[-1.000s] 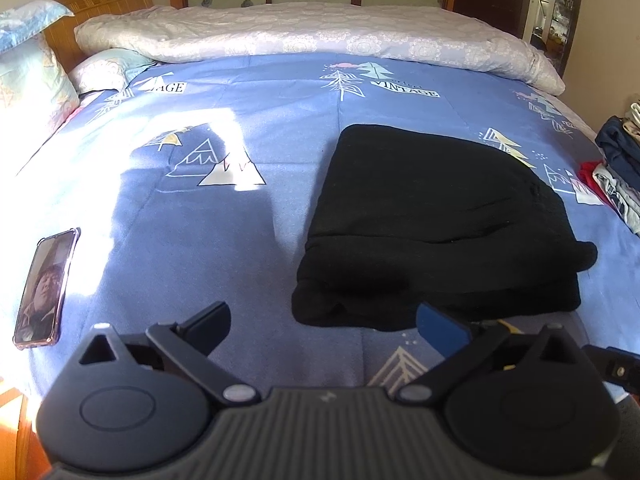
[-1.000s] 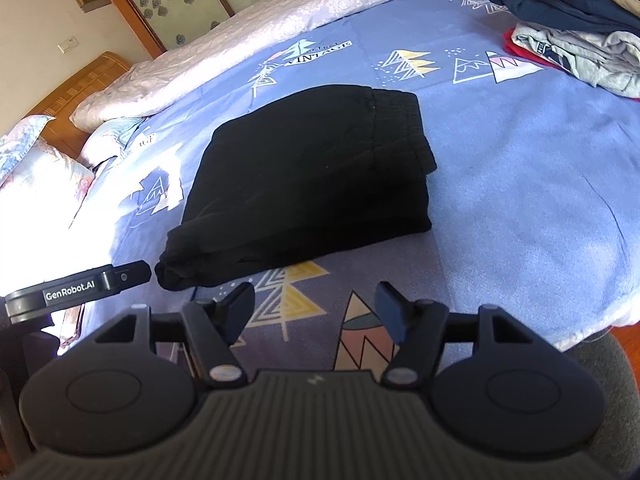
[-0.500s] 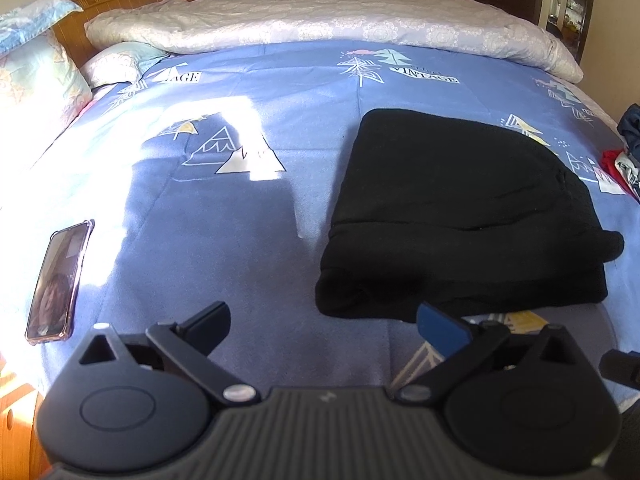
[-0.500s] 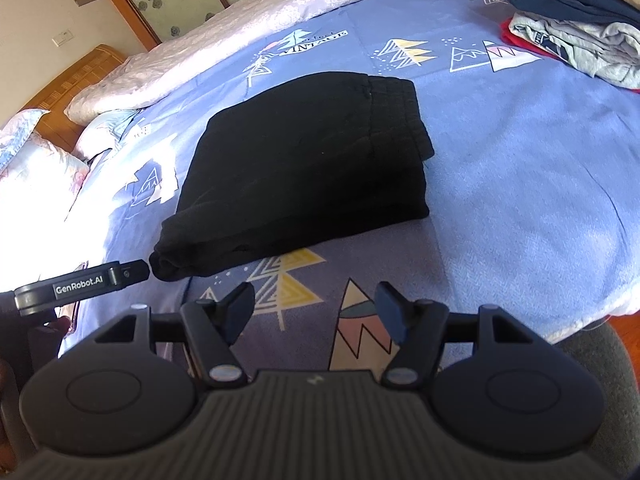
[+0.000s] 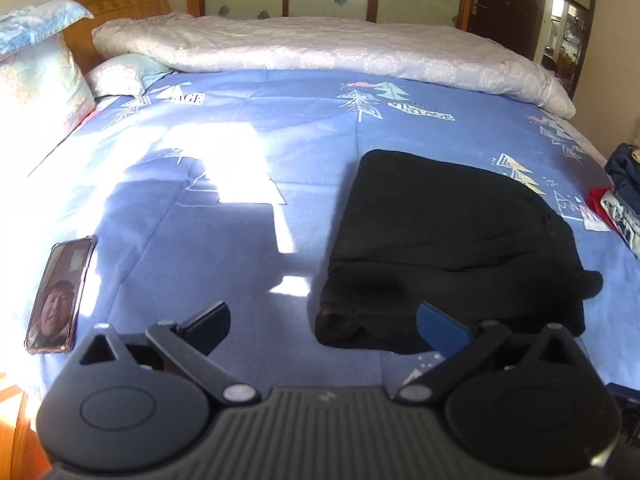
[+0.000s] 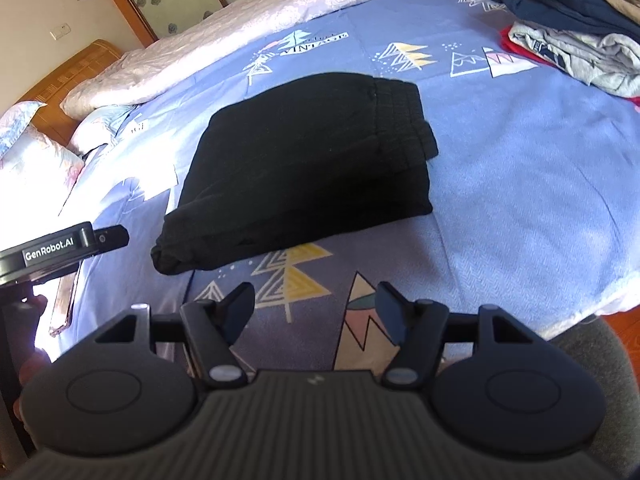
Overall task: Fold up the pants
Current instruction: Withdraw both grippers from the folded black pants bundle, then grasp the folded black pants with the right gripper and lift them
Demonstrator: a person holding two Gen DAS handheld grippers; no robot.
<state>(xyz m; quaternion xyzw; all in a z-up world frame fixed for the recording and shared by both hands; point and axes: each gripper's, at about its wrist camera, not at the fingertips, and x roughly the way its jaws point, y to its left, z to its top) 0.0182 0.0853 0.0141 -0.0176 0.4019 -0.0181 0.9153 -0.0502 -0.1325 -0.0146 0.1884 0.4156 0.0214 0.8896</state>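
The black pants lie folded into a compact stack on the bed, apparently finished; the left claw and right claw hang wide and empty, just short of the pants.

One folded pair of black pants lies on the bed, and one phone too. Two tools are in view (left tool, right tool), plus one pile of clothes and two pillows.

Matt black knit pants on soft cloth bedspread (printed) — headboard glossy wood.
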